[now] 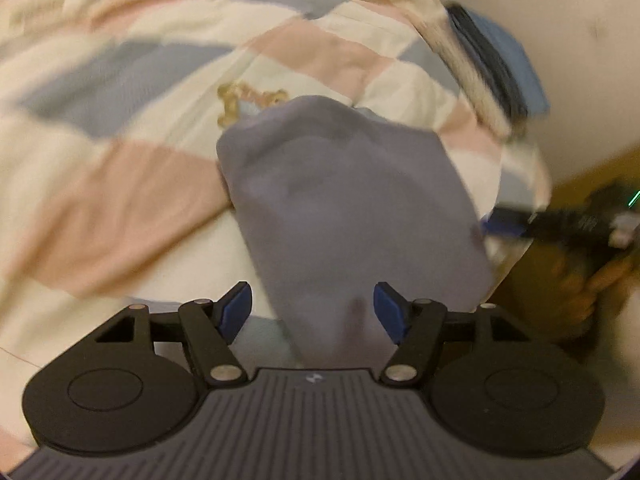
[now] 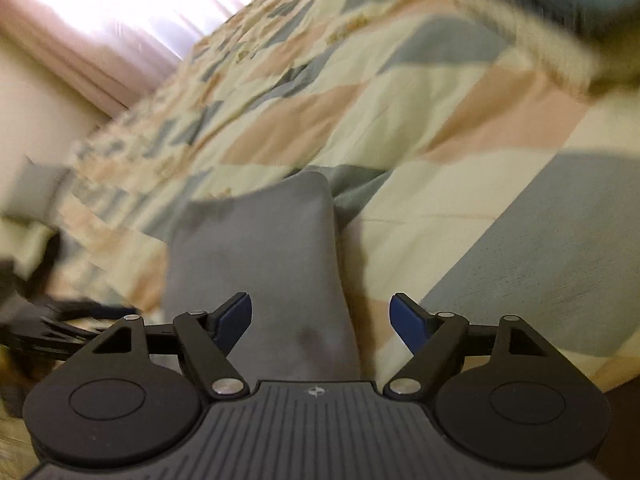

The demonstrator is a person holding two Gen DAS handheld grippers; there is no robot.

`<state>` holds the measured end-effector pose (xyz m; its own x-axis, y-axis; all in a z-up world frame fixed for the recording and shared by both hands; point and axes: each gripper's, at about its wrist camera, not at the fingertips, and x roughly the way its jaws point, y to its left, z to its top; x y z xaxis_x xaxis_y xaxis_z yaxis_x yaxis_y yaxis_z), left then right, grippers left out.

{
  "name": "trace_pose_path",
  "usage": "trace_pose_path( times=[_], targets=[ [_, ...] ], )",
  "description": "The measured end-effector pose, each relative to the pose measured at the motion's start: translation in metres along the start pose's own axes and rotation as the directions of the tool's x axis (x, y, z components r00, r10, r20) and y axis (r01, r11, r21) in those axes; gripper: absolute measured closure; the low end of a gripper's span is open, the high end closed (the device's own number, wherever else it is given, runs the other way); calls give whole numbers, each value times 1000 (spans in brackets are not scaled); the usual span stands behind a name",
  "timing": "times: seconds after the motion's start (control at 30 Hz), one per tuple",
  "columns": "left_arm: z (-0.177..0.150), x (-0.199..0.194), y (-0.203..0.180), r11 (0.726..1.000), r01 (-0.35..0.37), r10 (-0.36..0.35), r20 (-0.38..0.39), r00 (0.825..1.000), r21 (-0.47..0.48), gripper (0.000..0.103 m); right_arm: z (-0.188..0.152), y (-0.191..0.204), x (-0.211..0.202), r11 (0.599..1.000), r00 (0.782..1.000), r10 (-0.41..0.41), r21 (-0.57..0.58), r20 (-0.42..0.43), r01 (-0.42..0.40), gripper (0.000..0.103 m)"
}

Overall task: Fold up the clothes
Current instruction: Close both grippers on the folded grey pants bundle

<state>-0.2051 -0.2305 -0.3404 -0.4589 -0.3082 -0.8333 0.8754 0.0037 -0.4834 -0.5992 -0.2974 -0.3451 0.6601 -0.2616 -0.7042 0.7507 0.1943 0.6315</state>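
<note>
A grey folded garment lies on the checked quilt and runs toward the camera between the blue pads of my left gripper. The jaws stand apart and the pads do not press the cloth. In the right wrist view the same grey garment passes between the pads of my right gripper; the left pad overlaps its edge and the right pad is well clear of it. That gripper is open too. The right gripper shows blurred at the bed's edge, held by a hand.
A pink, grey-blue and cream quilt covers the bed. A stack of blue and dark folded clothes sits at the far right of it. A bright curtain hangs beyond the bed. Both views are motion-blurred.
</note>
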Motion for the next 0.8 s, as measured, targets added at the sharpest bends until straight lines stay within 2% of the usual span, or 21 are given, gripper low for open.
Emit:
trace_pose_path(
  times=[0.13,0.2,0.27,0.33,0.4,0.5,0.57,0.63,0.67,0.73,0.8],
  targets=[
    [-1,24,28,974,127,-125,24,992,-187,40,15,-31,24,989,993,102,115,-59,-95,24],
    [-3,34,44,942,207,-200,54,978,-265,40,21,-40,35,981,986,143,144,-87,-129,24],
    [-4,43,59,897,288,-275,87,958,-336,41,26,-45,44,973,976,182,166,-121,-161,24],
    [-3,50,68,862,334,-317,109,942,-382,41,31,-48,53,968,963,208,177,-171,-178,26],
    [0,55,70,850,356,-340,113,934,-387,41,35,-47,61,968,952,219,174,-215,-183,28],
    [9,58,63,866,352,-345,85,935,-357,43,41,-43,74,967,933,233,169,-275,-191,28],
    [15,59,59,881,337,-337,59,940,-332,52,44,-40,84,963,920,248,181,-304,-200,31],
    [20,60,59,900,318,-325,28,945,-299,56,46,-35,95,957,903,270,192,-333,-216,39],
    [22,62,60,902,319,-328,16,944,-290,57,46,-33,100,957,897,273,190,-349,-217,42],
    [26,68,62,900,324,-342,-10,940,-292,56,47,-32,104,953,886,285,202,-366,-224,55],
    [31,72,64,903,320,-343,-33,939,-287,56,46,-37,104,944,884,302,242,-358,-225,58]
  ],
)
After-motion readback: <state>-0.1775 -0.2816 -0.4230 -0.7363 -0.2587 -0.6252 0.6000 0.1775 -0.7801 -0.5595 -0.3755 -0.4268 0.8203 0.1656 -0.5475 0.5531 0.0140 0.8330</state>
